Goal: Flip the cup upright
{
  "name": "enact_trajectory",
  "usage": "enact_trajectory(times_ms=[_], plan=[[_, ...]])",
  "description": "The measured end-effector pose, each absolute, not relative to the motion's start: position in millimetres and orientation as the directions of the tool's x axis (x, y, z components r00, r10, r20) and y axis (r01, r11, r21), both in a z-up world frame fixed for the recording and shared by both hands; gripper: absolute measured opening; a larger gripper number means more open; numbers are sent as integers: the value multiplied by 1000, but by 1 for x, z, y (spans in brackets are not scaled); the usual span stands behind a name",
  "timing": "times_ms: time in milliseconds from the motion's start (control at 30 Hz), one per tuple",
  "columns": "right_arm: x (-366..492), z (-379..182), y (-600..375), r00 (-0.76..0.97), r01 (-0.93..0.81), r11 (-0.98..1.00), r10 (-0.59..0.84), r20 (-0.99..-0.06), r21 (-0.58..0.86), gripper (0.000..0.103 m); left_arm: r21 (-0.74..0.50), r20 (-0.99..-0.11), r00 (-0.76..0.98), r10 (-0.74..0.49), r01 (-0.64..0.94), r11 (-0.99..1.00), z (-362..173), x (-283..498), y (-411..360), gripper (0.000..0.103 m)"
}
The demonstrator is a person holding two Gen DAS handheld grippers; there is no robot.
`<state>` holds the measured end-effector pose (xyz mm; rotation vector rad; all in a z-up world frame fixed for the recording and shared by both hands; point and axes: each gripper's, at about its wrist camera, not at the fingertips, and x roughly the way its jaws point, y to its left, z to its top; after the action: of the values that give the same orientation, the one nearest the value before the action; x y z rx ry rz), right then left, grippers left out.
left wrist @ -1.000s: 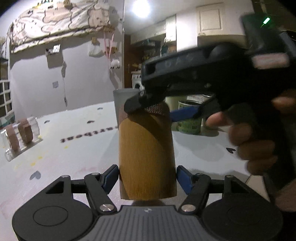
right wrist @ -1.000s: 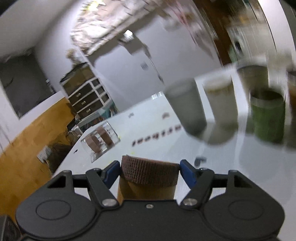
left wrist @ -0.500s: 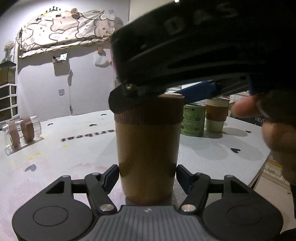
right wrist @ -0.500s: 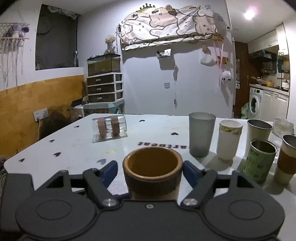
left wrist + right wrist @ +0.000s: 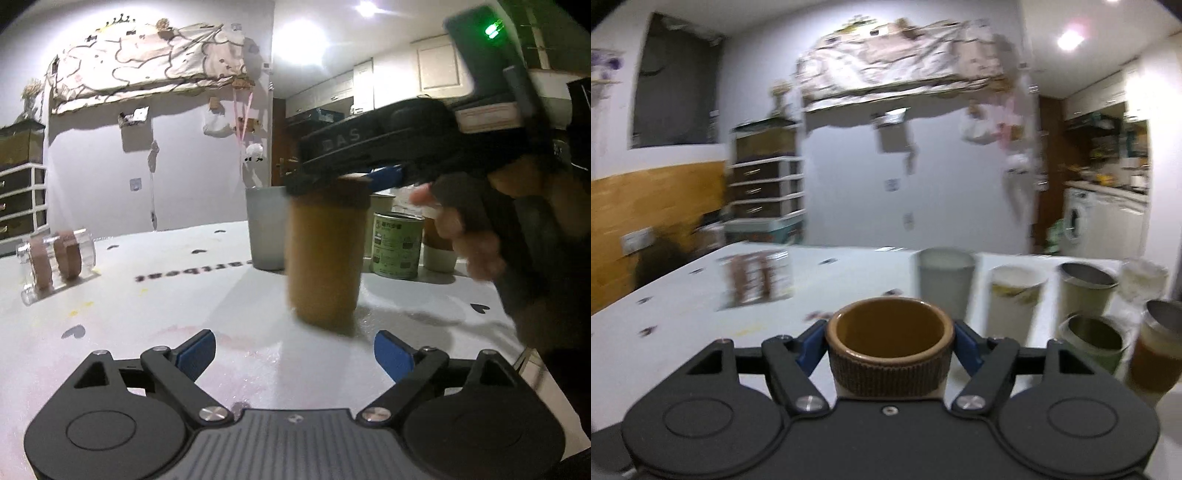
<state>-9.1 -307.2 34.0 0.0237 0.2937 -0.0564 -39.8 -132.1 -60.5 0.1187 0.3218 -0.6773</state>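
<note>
The brown cup (image 5: pixel 325 254) with a knitted sleeve at its rim stands upright, mouth up, at or just above the white table (image 5: pixel 184 295). My right gripper (image 5: pixel 890 345) is shut on the cup (image 5: pixel 890 350) at the sleeve; in the left wrist view it (image 5: pixel 343 177) comes in from the right and holds the cup's top. My left gripper (image 5: pixel 295 354) is open and empty, a little in front of the cup.
A clear glass (image 5: pixel 55 262) with brown bands lies on its side at the left. A grey tumbler (image 5: pixel 945 280), a white cup (image 5: pixel 1015 306), a green can (image 5: pixel 1093 343), a steel cup (image 5: pixel 1086 291) and a sleeved cup (image 5: pixel 1156 350) stand behind and right.
My left gripper has let go of the cup, opened and drawn back. My right gripper keeps hold of the cup, now upright, having turned it over a second ago.
</note>
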Motion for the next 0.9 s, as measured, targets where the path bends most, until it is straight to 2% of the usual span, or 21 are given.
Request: enact_trajectory(times_ms=[233,400,600,700,900], plan=[[29,31,-348,939,215,977,-206,-277,3,72,-20,-331,742,-583,612,791,-60,-35,-128,93],[41,25,-358,921,246,969,-231,-313,9,72,-18,-327,749,-576,605,796,-59,-34,-127,93],[37,20,-357,925,253,967,-240,-295,6,73,-22,-321,753,-575,601,799,-57,-34,-124,93],[30,24,-357,921,272,962,-256,-294,14,86,-20,-314,759,-570,595,803,-55,-35,-122,93],[-15,40,-345,942,244,969,-230,-246,29,89,-14,-296,796,-528,549,836,-41,-32,-118,95]])
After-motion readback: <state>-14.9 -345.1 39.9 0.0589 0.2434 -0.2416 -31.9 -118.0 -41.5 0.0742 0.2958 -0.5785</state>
